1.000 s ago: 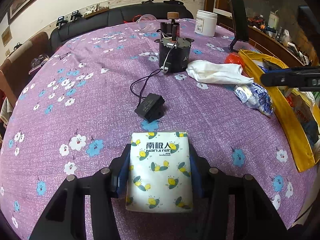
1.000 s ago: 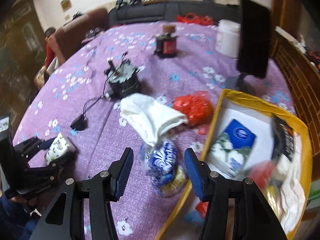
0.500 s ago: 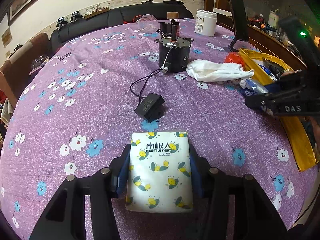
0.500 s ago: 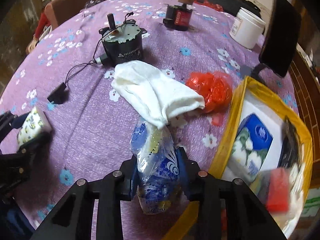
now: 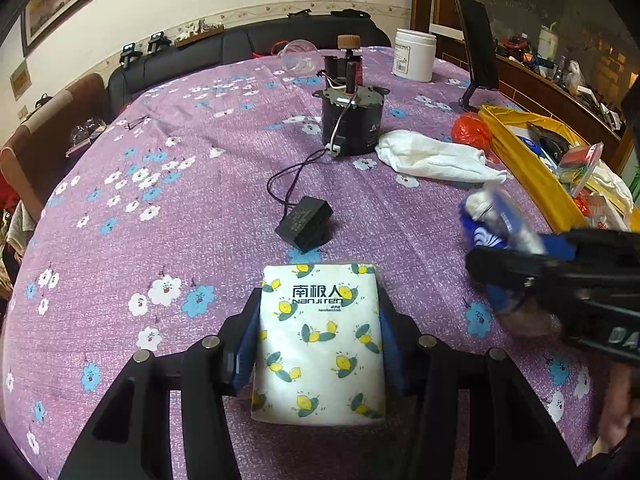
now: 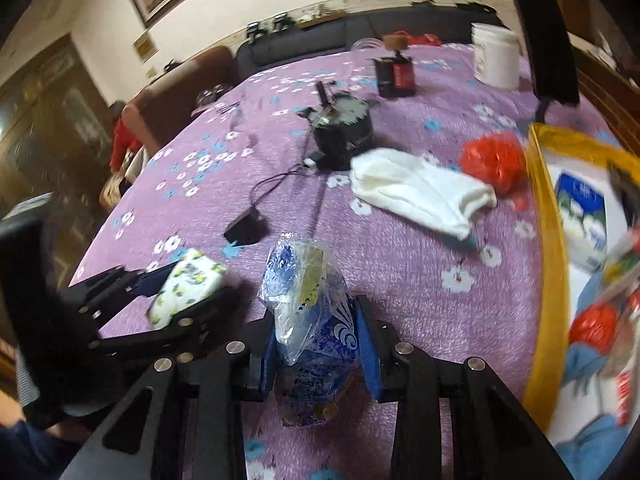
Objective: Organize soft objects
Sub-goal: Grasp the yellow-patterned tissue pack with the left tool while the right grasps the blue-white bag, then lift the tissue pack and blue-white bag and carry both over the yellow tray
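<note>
1. The table [image 5: 200, 208] wears a purple flowered cloth; a yellow bin [image 5: 532, 176] sits at its right edge.
2. A white cloth [image 5: 432, 156] lies near the bin.
3. The left gripper [image 5: 318, 336] is clamped on a tissue pack [image 5: 320, 344] at the near edge.
4. The right gripper [image 6: 316, 344] is clamped on a blue-patterned bag [image 6: 308, 308].

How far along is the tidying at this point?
Partly done: several soft packs already lie in the yellow bin. In hand: the left gripper holds a tissue pack, the right gripper a blue-printed bag. Left: the white cloth and red bag.
</note>
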A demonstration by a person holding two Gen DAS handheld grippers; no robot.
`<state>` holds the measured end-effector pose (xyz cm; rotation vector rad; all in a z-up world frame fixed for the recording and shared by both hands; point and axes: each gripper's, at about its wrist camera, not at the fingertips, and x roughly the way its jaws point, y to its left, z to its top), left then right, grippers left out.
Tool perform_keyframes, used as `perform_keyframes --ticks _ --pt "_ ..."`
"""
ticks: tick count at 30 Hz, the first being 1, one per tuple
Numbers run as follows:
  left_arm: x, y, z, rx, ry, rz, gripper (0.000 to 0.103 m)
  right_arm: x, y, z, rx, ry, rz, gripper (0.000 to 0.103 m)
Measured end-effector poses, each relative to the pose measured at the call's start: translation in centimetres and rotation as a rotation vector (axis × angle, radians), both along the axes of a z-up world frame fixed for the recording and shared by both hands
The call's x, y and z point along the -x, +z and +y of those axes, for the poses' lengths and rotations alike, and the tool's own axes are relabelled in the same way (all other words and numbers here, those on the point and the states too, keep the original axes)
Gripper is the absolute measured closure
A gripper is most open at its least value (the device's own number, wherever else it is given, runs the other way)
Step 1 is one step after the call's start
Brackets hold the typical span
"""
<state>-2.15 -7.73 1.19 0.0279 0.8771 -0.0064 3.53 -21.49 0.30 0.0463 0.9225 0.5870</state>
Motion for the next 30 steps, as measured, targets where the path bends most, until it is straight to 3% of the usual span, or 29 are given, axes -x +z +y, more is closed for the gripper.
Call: perform_keyframes --ticks 3,7,30 --pt "0.0 0.1 0.0 -0.009 0.008 -0.007 0.052 0.4 0.0 0.2 0.009 -0.026 -0.063 0.066" --pt "0.1 0.1 0.0 -0.017 0.013 -0.015 0.052 0.5 0.1 -0.3 -0.027 -0.037 -0.079 0.066" --pt "0.3 0.3 0.2 -0.024 0.039 -0.033 0.052 1.0 0.4 -0.6 -0.065 -0.01 -0.115 0.065"
